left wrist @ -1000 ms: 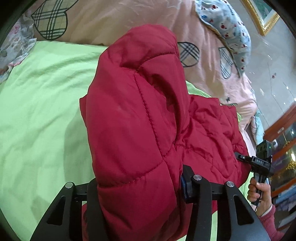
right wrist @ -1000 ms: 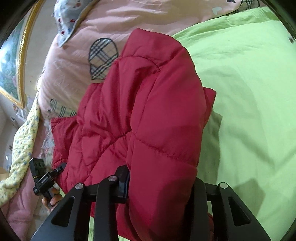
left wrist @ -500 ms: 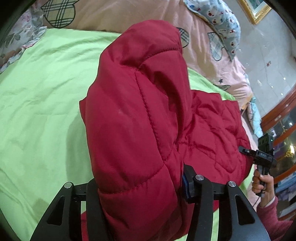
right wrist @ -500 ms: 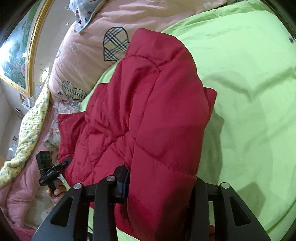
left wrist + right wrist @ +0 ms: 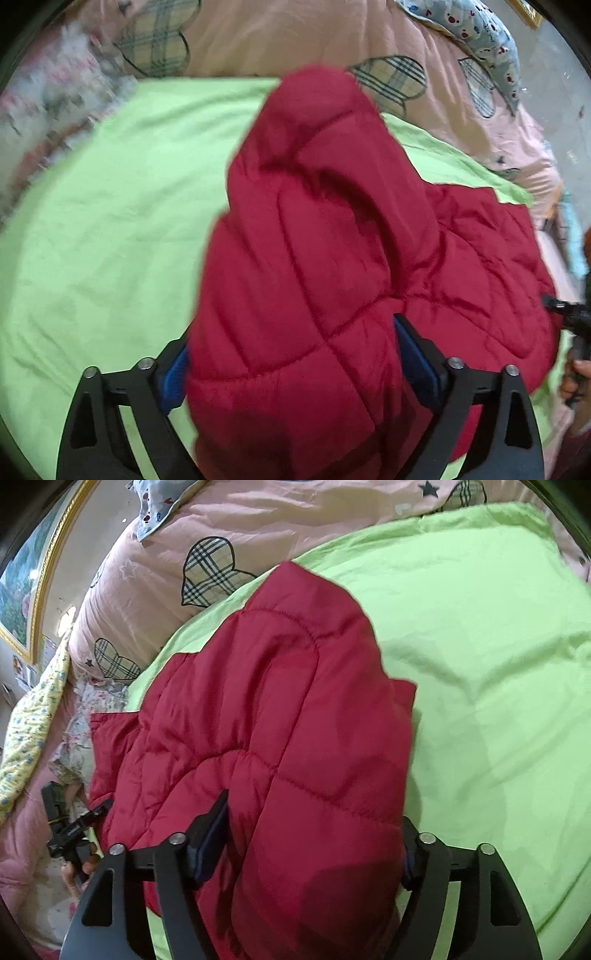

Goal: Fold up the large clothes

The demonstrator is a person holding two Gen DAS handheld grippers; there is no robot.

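Soft, even indoor light; strong fisheye warp and some blur in the left wrist view.

Both views are bright, without glare, and ringed by a black lens vignette that bends everything near the rim. The left wrist view is smeared: the floral bedding at upper left and the red quilted jacket lose their detail. The right wrist view is sharper, the jacket's stitching crisp. The jacket throws a soft grey shadow onto the green sheet to its right, and the gold picture frame curves along the rim.
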